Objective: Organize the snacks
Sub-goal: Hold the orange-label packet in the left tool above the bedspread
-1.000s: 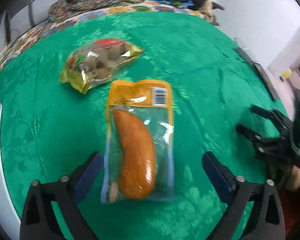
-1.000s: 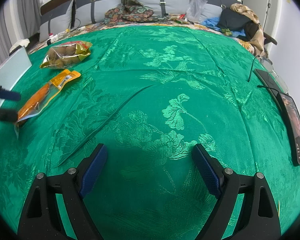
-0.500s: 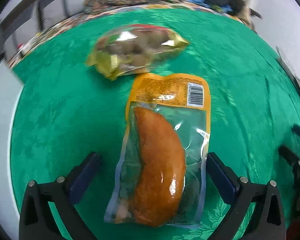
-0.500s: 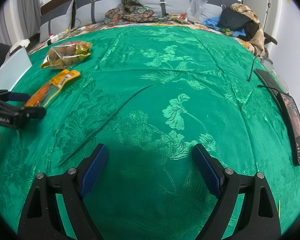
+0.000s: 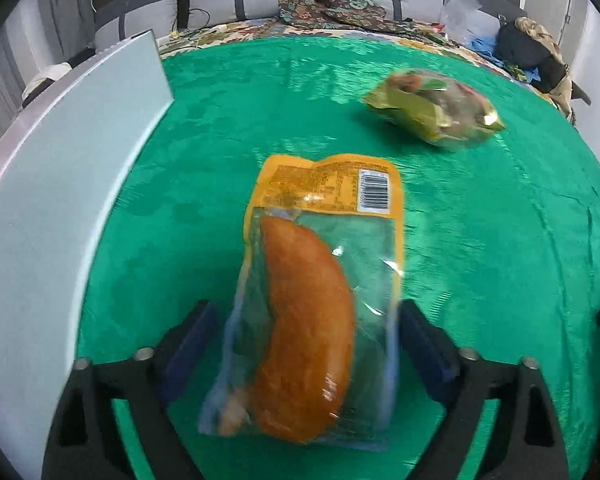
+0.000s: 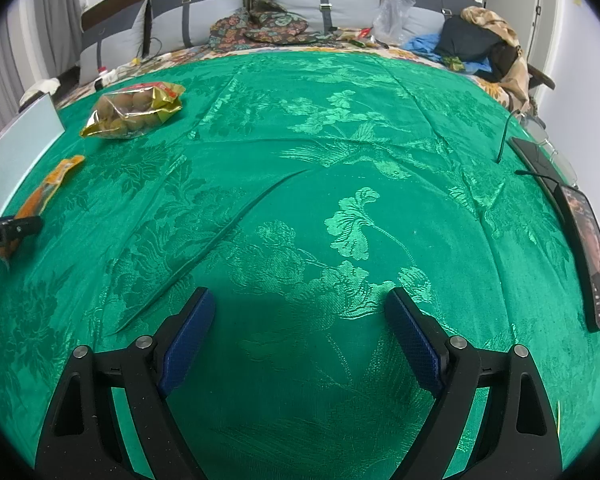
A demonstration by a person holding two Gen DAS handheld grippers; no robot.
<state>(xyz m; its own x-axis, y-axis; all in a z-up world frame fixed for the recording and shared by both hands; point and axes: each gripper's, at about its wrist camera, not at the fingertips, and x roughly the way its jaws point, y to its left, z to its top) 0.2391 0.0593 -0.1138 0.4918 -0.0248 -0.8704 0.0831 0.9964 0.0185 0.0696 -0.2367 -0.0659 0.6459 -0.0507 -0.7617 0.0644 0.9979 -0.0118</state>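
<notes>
A clear pack with an orange top and a long orange sausage lies flat on the green cloth. My left gripper is open, one finger on each side of the pack's near half; the right finger sits close to the pack's edge. A yellow bag of round brown snacks lies farther back to the right. In the right wrist view the sausage pack and the yellow bag are at the far left. My right gripper is open over bare cloth, holding nothing.
A white, flat-sided container stands along the left edge of the cloth, close to the sausage pack. A phone and a cable lie at the right edge. Cushions, clothes and bags are piled at the back.
My left gripper has moved forward and turned left, so the sausage pack now lies between its fingers and the white container has come into view. The right gripper has not moved.
</notes>
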